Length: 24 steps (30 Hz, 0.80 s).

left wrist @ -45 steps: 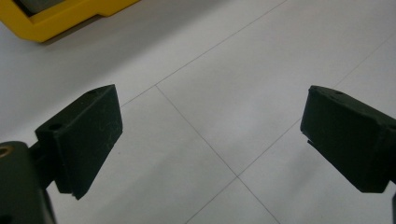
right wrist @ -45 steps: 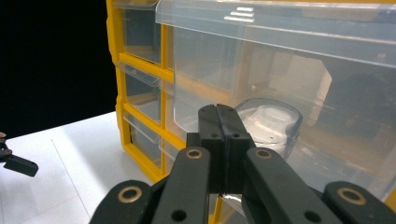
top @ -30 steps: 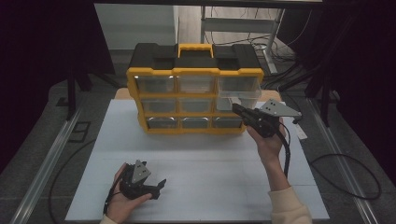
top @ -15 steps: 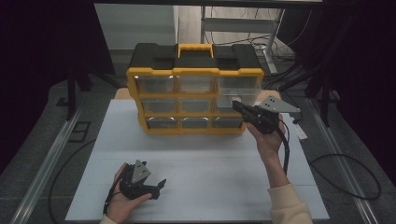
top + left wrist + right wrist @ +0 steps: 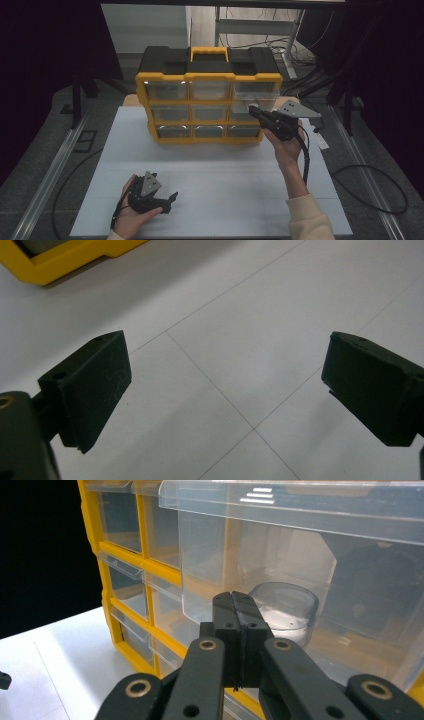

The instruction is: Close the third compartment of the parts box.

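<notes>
**Drawer pulled partway out, right gripper at its front**

Drawer (image 5: 300, 545) of clear plastic is sitting in the right column of the yellow-and-black storage cabinet (image 5: 209, 107), which is standing at the far side of the white table (image 5: 210, 190). This drawer is sticking out further than its neighbours, so it is looking partly open already. Inside it a small clear round container (image 5: 285, 610) with something white in it is lying behind the front wall.

The right gripper (image 5: 239, 640) is pointing at the drawer front with its jaws pressed together and nothing between them; whether the tips are touching the plastic I cannot tell. The left gripper (image 5: 225, 390) is resting low over the near part of the table, well apart from the cabinet, its jaws standing wide with only bare tabletop between them.

Judging from this, the drawer is opened in part, and either pushing it shut or taking the container out is remaining.

No brand, label or readable writing is showing; three small raised bars on the drawer lip (image 5: 255, 495) are the only marking.
</notes>
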{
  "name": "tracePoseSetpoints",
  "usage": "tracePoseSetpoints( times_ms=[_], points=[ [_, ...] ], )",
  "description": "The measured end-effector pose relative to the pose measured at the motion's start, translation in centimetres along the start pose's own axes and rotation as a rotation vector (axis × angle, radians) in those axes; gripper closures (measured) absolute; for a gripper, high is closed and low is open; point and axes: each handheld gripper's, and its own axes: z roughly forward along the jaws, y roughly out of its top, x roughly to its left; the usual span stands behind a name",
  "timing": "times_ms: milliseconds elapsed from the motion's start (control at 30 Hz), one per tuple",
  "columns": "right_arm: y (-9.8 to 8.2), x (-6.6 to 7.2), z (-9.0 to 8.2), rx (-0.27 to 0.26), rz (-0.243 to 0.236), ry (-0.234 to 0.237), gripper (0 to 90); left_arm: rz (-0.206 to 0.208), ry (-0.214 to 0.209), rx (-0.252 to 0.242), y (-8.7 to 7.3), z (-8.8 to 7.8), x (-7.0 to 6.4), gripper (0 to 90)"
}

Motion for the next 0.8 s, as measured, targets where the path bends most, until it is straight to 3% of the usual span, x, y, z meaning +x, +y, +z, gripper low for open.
tracePoseSetpoints(
  times_ms=[800],
  points=[
    [0.19,-0.59,0.54,0.010,0.007,-0.007,89.7,0.007,-0.001,0.003,-0.01,0.08,-0.07,6.3]
  ],
)
